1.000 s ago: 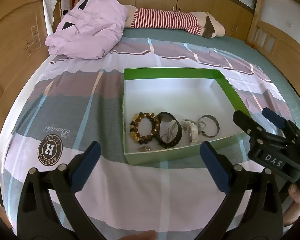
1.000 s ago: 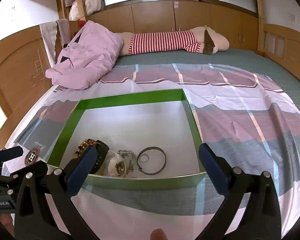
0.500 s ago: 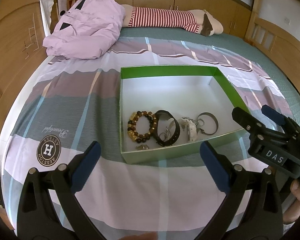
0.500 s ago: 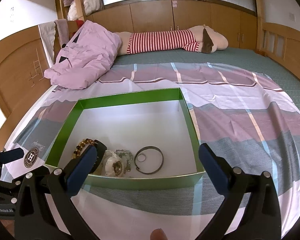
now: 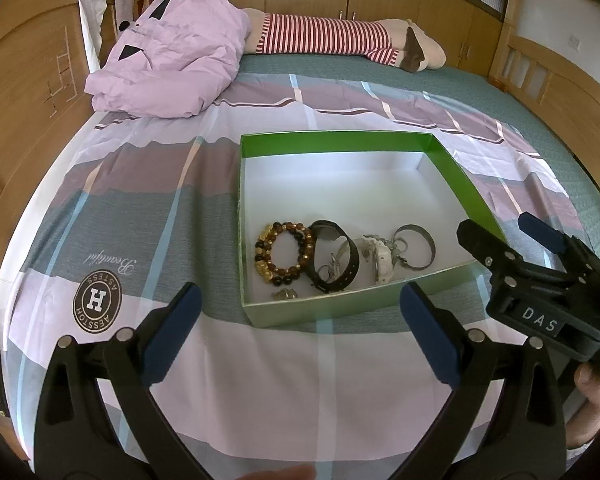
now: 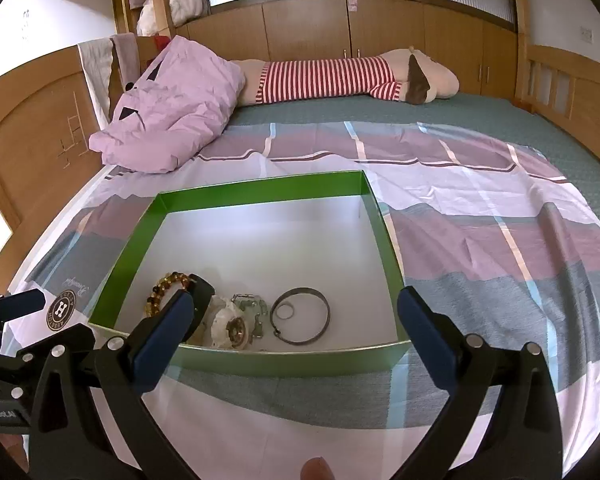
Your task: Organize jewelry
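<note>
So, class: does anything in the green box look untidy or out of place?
Yes. The jewelry is bunched along the near wall of the green box: the beaded bracelet, black band and metal bangle crowd together, some overlapping, with the far half bare.

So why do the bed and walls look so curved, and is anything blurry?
Left wrist view: fisheye bending bows the bed's wooden frame, dark corners; the beaded bracelet is sharp. Right wrist view: same bulge, bright daylight, soft shadows inside the green box; only a fingertip at the bottom edge is blurred.
</note>
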